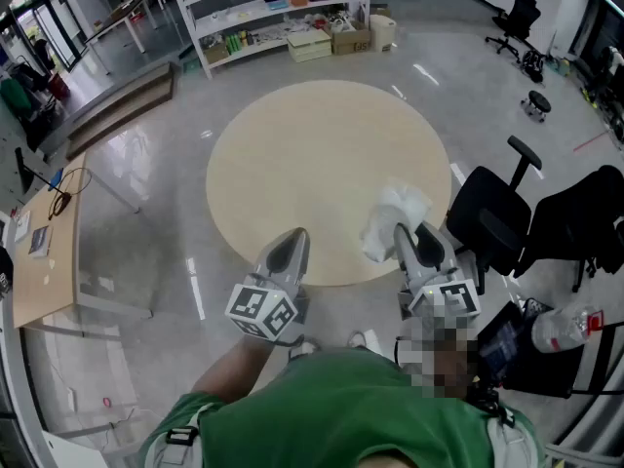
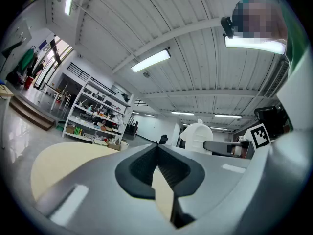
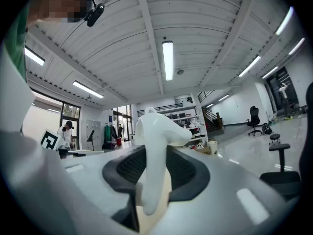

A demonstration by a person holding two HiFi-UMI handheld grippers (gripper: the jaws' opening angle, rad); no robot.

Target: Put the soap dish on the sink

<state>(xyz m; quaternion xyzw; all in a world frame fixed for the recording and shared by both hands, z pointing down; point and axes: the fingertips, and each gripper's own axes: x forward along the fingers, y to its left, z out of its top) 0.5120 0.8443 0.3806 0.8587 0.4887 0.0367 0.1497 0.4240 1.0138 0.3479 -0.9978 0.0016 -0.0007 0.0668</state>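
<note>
The white plastic soap dish (image 1: 395, 213) sticks out over the near right edge of the round beige table (image 1: 312, 154). My right gripper (image 1: 402, 234) is shut on it and held level. In the right gripper view the soap dish (image 3: 155, 131) stands upright between the dark pads (image 3: 188, 173) of the right gripper (image 3: 155, 158). My left gripper (image 1: 291, 245) hovers level over the table's near edge, shut with nothing in it; its tips meet in the left gripper view (image 2: 157, 148). That view also shows the soap dish (image 2: 197, 135) to its right. No sink is in view.
Black office chairs (image 1: 499, 217) stand close to the table's right side. White shelving (image 1: 283, 13) with boxes lines the far wall. A wooden desk (image 1: 44, 252) stands at the left. A plastic bottle (image 1: 565, 328) lies at the lower right. The person's green shirt (image 1: 331, 412) fills the bottom.
</note>
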